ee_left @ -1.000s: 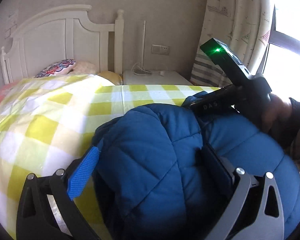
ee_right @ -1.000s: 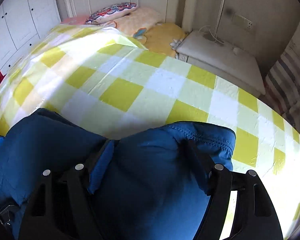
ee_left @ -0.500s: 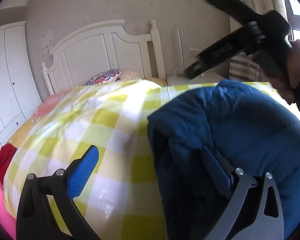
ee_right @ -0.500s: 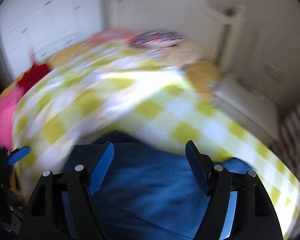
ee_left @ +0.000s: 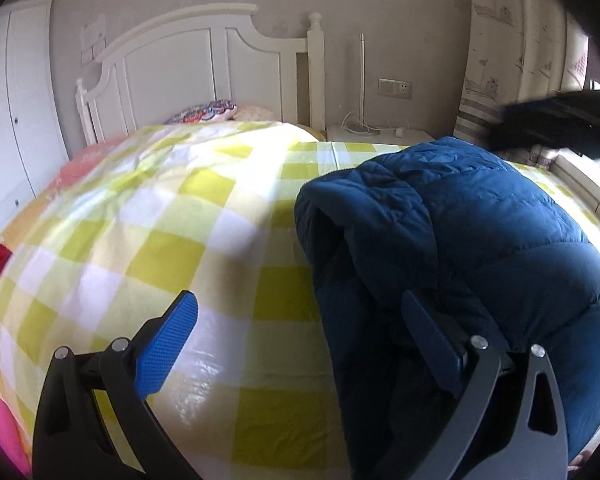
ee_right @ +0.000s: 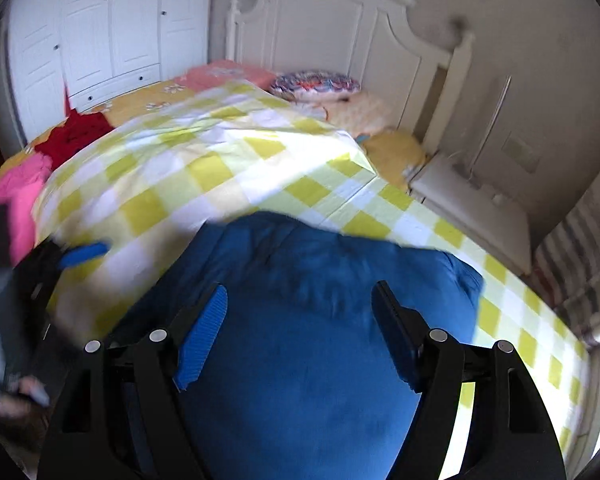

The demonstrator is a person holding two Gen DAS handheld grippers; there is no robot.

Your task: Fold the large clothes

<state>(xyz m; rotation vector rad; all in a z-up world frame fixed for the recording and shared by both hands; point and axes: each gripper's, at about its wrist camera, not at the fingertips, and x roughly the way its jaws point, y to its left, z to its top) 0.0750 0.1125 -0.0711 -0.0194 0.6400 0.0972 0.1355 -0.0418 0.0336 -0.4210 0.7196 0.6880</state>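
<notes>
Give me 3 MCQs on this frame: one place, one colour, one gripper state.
1. Where does the blue puffer jacket lie?
A. on the checked bedspread
B. on the nightstand
C. on the floor

2. What colour are the bedspread's checks?
A. red and black
B. yellow-green and white
C. plain grey

3. How is the left gripper?
A. shut on the jacket
B. shut on a pillow
C. open

A: the jacket rests on the checks.
B: yellow-green and white squares show in both views.
C: its fingers stand wide apart, one against the jacket's edge.
</notes>
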